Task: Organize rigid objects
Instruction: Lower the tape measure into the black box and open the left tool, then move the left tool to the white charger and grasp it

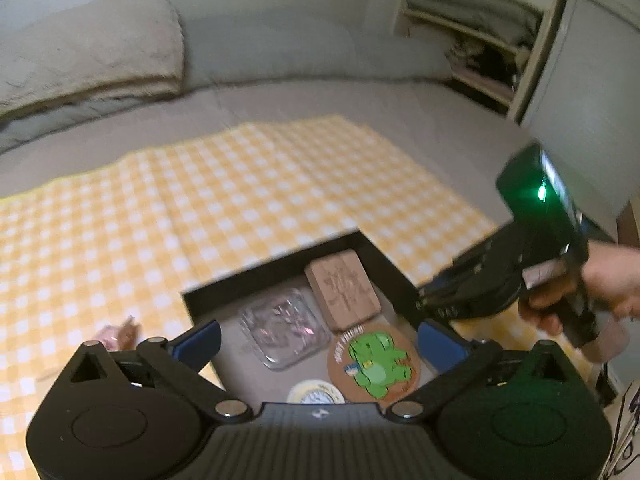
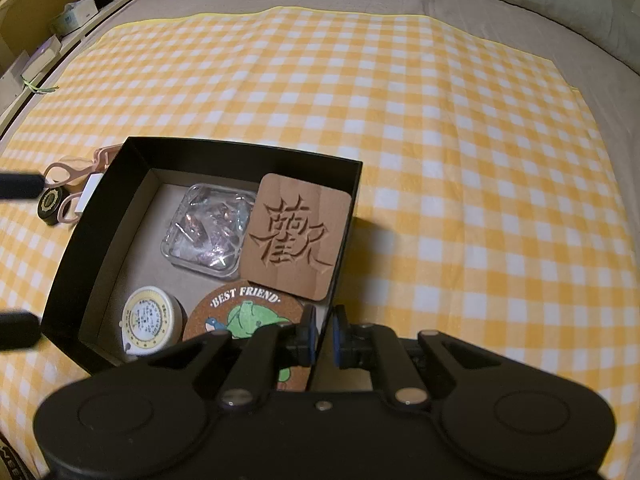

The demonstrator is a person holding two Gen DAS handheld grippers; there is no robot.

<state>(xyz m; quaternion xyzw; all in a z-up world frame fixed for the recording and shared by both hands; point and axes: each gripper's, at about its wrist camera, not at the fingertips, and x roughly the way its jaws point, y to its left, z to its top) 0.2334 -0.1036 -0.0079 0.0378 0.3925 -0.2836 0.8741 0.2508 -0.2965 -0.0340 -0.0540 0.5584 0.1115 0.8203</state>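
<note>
A black open box (image 2: 100,220) lies on the yellow checked cloth (image 2: 440,140). Inside it are a carved wooden coaster (image 2: 294,236), a clear square dish (image 2: 208,232), a round cork coaster with a green frog (image 2: 244,312) and a round yellow-white tape measure (image 2: 150,316). My right gripper (image 2: 324,332) is shut on the box's near right wall. Above the box (image 1: 260,276), my left gripper (image 1: 320,340) is wide open with nothing between its fingers. The left wrist view looks down on the dish (image 1: 284,328), the wooden coaster (image 1: 342,288) and the cork coaster (image 1: 374,364).
Left of the box lie a pink looped item (image 2: 64,172) and a small black round tin (image 2: 50,202). The cloth covers a grey bed with a pillow (image 1: 80,52) at its head. A person's hand (image 1: 608,280) holds the right gripper. A shelf (image 1: 480,40) stands beyond.
</note>
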